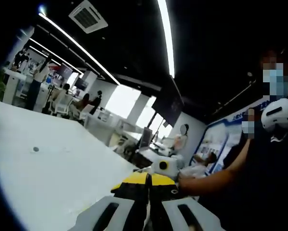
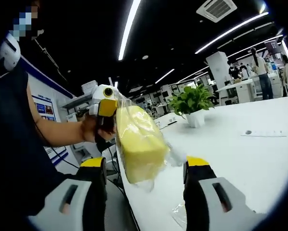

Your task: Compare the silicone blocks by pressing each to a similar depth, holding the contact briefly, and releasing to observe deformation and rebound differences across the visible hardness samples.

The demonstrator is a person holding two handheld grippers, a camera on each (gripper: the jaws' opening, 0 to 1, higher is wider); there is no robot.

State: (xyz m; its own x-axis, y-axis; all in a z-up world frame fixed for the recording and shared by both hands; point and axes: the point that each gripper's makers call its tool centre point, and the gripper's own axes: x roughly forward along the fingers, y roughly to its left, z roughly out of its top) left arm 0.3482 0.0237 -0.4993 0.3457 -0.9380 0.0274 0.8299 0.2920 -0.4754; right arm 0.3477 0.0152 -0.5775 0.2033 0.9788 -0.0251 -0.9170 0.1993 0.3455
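Right gripper view: the right claw (image 2: pixel 146 166) stands with its two yellow-tipped jaws wide apart, nothing gripped between them. In the gap, just ahead of the jaw tips, hangs a pale yellow block (image 2: pixel 139 142) wrapped in a clear plastic bag (image 2: pixel 169 155); it appears to touch neither jaw. The bag's upper edge is held by the left claw (image 2: pixel 107 109), which enters beyond and to the left of the right claw, carried by a person's hand (image 2: pixel 90 130) and bare forearm. Whether the left claw pinches the bag alone or the block as well cannot be told. Beneath and to the right of the right claw spreads a white bench (image 2: pixel 230 159). Well beyond the jaws on the bench stands a potted plant (image 2: pixel 192 103) in a white pot.

Left gripper view: the left claw (image 1: pixel 148 185) shows its jaws drawn together, yellow tips touching or nearly so; what they hold is hidden here. Just beyond the tips appears the white and yellow body of the right gripper (image 1: pixel 164 166), with the person's forearm (image 1: pixel 209 179) to its right. The bench (image 1: pixel 52 173) extends to the left of the claw.
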